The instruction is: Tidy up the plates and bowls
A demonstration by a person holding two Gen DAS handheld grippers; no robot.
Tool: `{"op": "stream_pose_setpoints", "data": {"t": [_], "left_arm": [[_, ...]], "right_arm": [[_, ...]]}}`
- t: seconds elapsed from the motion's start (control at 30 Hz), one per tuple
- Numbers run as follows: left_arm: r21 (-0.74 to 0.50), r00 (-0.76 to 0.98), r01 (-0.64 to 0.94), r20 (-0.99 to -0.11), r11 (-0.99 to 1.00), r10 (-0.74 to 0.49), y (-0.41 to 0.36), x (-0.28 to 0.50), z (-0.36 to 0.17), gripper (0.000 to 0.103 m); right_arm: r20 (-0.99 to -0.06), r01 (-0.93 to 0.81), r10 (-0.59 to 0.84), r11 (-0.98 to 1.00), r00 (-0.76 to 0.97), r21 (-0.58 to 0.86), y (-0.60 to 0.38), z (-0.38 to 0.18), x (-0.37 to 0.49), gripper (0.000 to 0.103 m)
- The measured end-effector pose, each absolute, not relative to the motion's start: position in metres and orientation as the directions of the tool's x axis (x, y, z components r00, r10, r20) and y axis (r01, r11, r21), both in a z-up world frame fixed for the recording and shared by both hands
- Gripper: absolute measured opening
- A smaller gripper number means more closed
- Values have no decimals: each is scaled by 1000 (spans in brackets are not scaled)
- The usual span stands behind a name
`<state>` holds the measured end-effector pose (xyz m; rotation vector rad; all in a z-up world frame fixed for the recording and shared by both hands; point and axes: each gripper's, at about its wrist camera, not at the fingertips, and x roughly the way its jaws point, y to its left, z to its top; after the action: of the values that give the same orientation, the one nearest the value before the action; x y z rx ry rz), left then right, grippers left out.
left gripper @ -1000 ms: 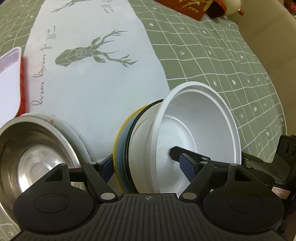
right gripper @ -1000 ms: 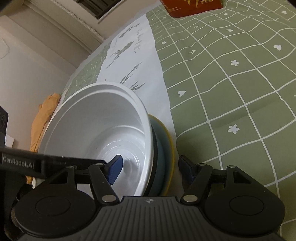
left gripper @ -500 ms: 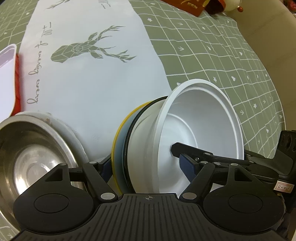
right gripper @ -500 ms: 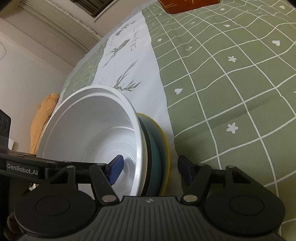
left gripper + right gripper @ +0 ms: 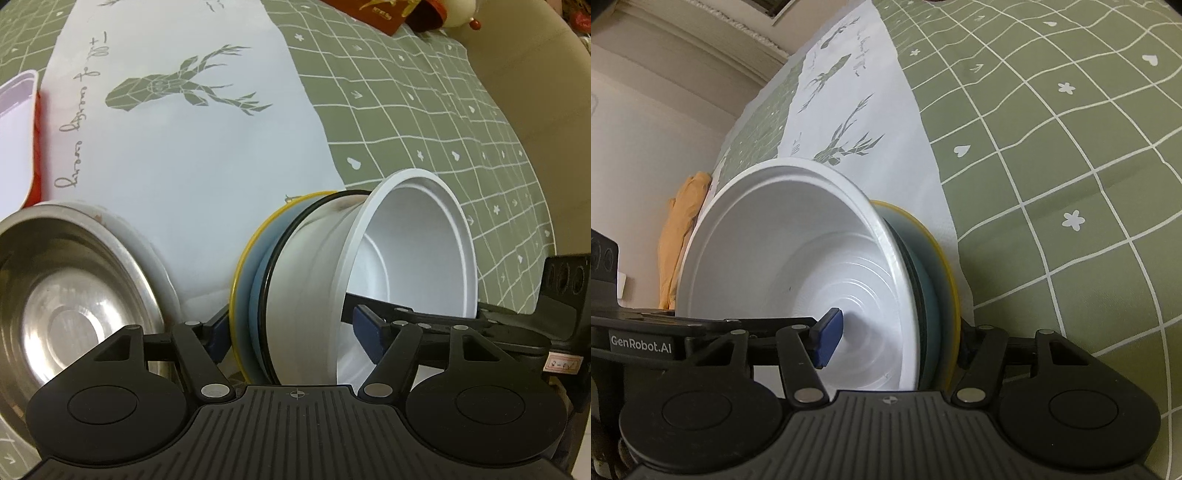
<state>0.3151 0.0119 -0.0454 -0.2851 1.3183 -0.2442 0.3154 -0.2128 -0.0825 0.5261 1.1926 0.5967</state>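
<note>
Bowls and plates here form one nested stack tipped on edge: a white plastic bowl (image 5: pixel 413 266) sits inside a black-rimmed white bowl (image 5: pixel 310 266), which backs onto a blue plate with a yellow rim (image 5: pixel 245 284). We see the stack standing near us on the white deer-print runner (image 5: pixel 192 147), its lower edge down by the cloth, the white bowl's mouth facing right in the left wrist view. Its axis runs left to right, straight across both pairs of jaws.

Our left gripper (image 5: pixel 295 332) straddles the whole stack, one pad behind the yellow rim, the other inside the white bowl; we cannot tell whether the pads press yet. Our right gripper (image 5: pixel 897 339) comes in from the open side, its blue pad (image 5: pixel 827 338) inside the white bowl and the other finger behind the plate; its jaws are closing, with the stack between them, the inner pad seemingly just short of the bowl's floor.

Both hands are equally near. Left of the stack rests a stainless steel bowl (image 5: pixel 70 291) on the green checked tablecloth (image 5: pixel 461 129).
</note>
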Motion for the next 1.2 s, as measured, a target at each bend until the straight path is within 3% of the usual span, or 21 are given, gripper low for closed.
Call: {"op": "stream_pose_setpoints", "data": {"t": [0.27, 1.2], "left_arm": [[-296, 231, 40, -926, 954, -297, 3, 319, -44, 73], [-382, 206, 23, -902, 924, -379, 17, 325, -54, 73]], "right_arm": [[-696, -122, 667, 739, 265, 662, -217, -86, 317, 61], [-718, -112, 663, 746, 211, 656, -210, -83, 327, 56]]}}
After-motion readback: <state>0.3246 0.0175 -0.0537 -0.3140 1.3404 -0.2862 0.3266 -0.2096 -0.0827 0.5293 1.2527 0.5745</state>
